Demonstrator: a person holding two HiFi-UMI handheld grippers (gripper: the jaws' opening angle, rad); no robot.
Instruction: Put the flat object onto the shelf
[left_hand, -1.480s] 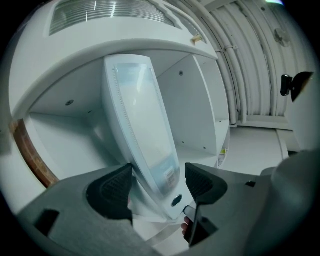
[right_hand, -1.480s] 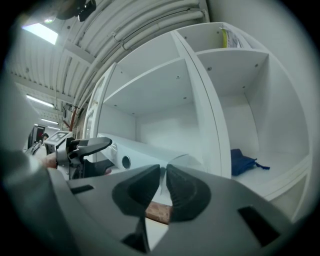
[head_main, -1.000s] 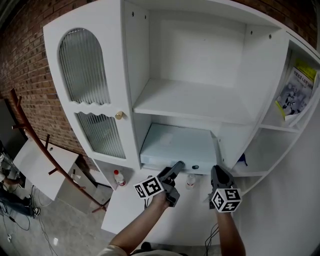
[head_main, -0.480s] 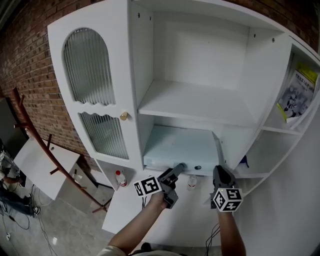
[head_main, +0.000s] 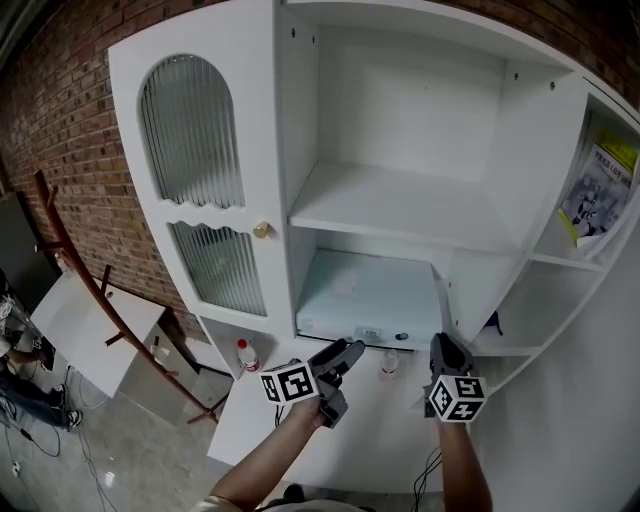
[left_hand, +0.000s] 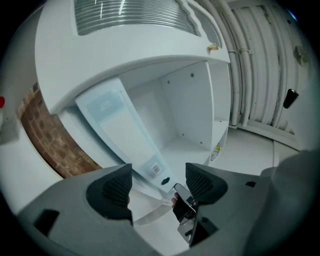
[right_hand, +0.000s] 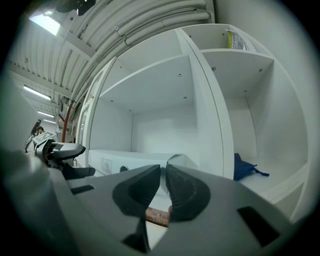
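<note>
The flat object, a pale blue box (head_main: 370, 295), lies flat in the lower compartment of the white cabinet, under the bare middle shelf (head_main: 400, 205). Its front edge with a label and a round dot faces me. My left gripper (head_main: 340, 362) is open, a short way in front of and below that edge, holding nothing. In the left gripper view the box (left_hand: 117, 127) runs away between the spread jaws of the left gripper (left_hand: 157, 182). My right gripper (head_main: 441, 352) is shut and empty near the box's right front corner. In the right gripper view the box (right_hand: 127, 160) lies behind the right gripper (right_hand: 164, 187).
The cabinet door (head_main: 195, 180) with ribbed glass stands open at the left. A magazine (head_main: 600, 190) leans in the right side shelf, and a blue cloth (head_main: 490, 322) lies lower down. Two small bottles (head_main: 245, 355) (head_main: 388, 366) stand on the counter. A wooden coat stand (head_main: 90, 290) is left.
My left gripper has drawn back and down from the box's front edge, which it was touching. The right gripper has hardly moved. The box stays in the lower compartment.
</note>
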